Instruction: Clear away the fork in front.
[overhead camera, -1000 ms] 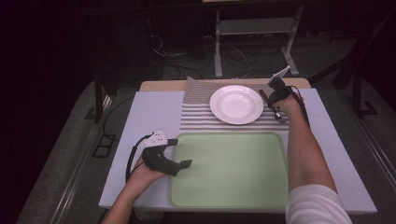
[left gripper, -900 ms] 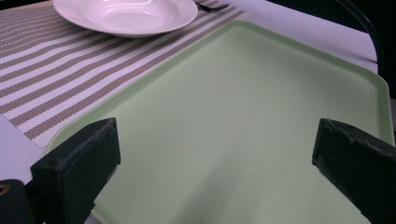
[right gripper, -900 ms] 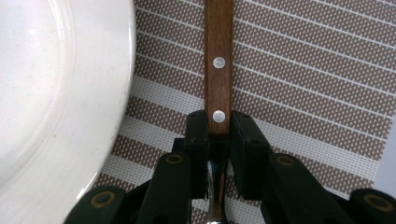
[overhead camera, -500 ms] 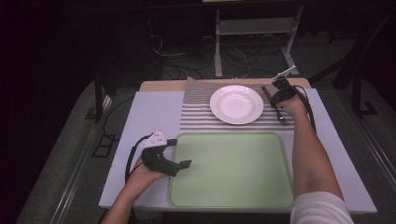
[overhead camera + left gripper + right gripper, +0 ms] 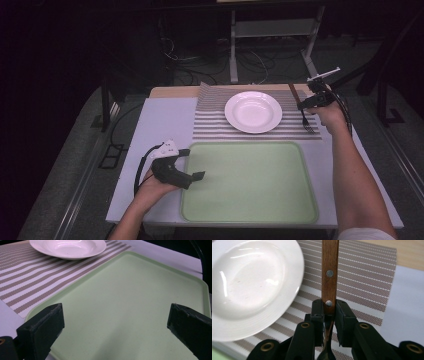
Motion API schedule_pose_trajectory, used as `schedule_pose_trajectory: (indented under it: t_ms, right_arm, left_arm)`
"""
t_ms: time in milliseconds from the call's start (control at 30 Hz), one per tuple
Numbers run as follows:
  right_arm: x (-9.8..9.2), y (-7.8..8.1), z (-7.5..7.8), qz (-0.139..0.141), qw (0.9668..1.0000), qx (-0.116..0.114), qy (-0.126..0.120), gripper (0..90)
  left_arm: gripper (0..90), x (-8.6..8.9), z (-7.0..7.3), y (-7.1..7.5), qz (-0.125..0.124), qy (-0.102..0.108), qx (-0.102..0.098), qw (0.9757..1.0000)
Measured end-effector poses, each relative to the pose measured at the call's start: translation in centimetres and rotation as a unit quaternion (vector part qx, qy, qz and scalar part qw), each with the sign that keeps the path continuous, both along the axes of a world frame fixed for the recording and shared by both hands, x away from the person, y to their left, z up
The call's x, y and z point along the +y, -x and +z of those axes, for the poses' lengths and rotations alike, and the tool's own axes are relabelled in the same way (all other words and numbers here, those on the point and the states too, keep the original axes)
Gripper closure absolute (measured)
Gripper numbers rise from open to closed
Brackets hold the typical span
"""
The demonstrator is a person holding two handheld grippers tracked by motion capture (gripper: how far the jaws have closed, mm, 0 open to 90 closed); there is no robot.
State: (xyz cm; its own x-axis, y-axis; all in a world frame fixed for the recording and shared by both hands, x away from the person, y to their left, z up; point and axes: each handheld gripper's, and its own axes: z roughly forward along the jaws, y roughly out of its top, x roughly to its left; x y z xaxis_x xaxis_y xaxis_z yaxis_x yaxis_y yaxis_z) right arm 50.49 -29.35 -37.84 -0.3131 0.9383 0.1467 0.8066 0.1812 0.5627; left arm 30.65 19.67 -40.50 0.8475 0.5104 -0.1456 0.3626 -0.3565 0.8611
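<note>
Counter (image 5: pixel 165 120) carries a striped placemat (image 5: pixel 215 120) at the far side and a pale green tray (image 5: pixel 250 182) at the near side, the tray's far edge just beside the mat's near edge. A white plate (image 5: pixel 253 111) sits on the mat, roughly centred, upright and empty. Right tongs (image 5: pixel 311 102) are at the far right, over the right end of the mat, just beside the plate's right rim. In the right gripper view the right tongs (image 5: pixel 329 312) are clamped on a fork (image 5: pixel 330 270) where the wooden handle meets the metal neck; two rivets show on the handle, which runs away from the camera over the mat, while the metal end points back under the tongs. In the high view the fork (image 5: pixel 306 121) has its tines toward the near side, over the mat's right end; whether the tines touch the mat I cannot tell. Left tongs (image 5: pixel 197 175) lie at the near left, the hand (image 5: pixel 150 187) resting on the counter, jaw tips over the tray's left edge. In the left gripper view the left tongs (image 5: pixel 113 322) stand wide apart with nothing between them, bare tray below.
</note>
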Motion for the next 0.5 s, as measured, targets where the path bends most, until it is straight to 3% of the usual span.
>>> schedule_pose_trajectory:
  t_ms: [233,267,500]
  right_arm:
    - [-0.4,2.2,1.0,0.009,0.9994,-0.028,-0.015,77.2]
    - [-0.5,2.9,1.3,0.012,0.9988,-0.038,-0.028,77.2]
    - [-0.4,5.2,2.2,0.035,0.996,-0.067,-0.047,77.2]
  left_arm:
    - [0.5,-0.1,0.0,0.0,-0.001,0.002,-0.001,1.0]
    - [0.5,-0.1,0.0,0.0,-0.001,0.002,-0.002,1.0]
    - [0.5,-0.1,0.0,-0.1,-0.001,0.002,-0.004,1.0]
